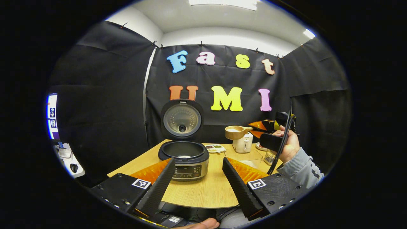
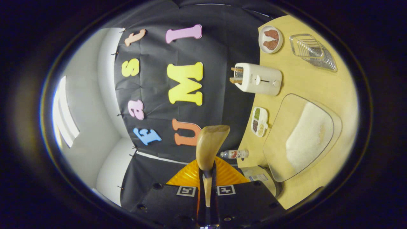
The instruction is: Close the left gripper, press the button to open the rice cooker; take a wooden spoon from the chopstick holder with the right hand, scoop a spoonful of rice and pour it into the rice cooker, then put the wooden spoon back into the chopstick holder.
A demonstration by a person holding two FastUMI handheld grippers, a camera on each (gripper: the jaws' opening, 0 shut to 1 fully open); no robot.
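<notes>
The rice cooker [image 1: 187,159] stands on the table with its lid [image 1: 182,120] swung up and the inner pot showing. My left gripper [image 1: 198,160] is open in front of it, its fingers apart on either side of the cooker body and touching nothing. To the right, a hand holds my right gripper [image 1: 270,125] in the air, shut on the handle of a wooden spoon [image 1: 234,132] whose bowl carries white rice, level, right of the cooker and above the toaster. In the right gripper view the spoon [image 2: 210,146] sticks out from the right gripper [image 2: 207,176], and the clear rice bowl [image 2: 306,136] lies on the table.
A white toaster [image 2: 258,79], a small divided dish of grains [image 2: 259,121], a plate with brown pieces [image 2: 270,38], a metal mesh holder [image 2: 313,51] and a small bottle [image 2: 233,154] share the wooden table [image 2: 305,79]. A grey sleeve [image 1: 302,168] reaches in from the right.
</notes>
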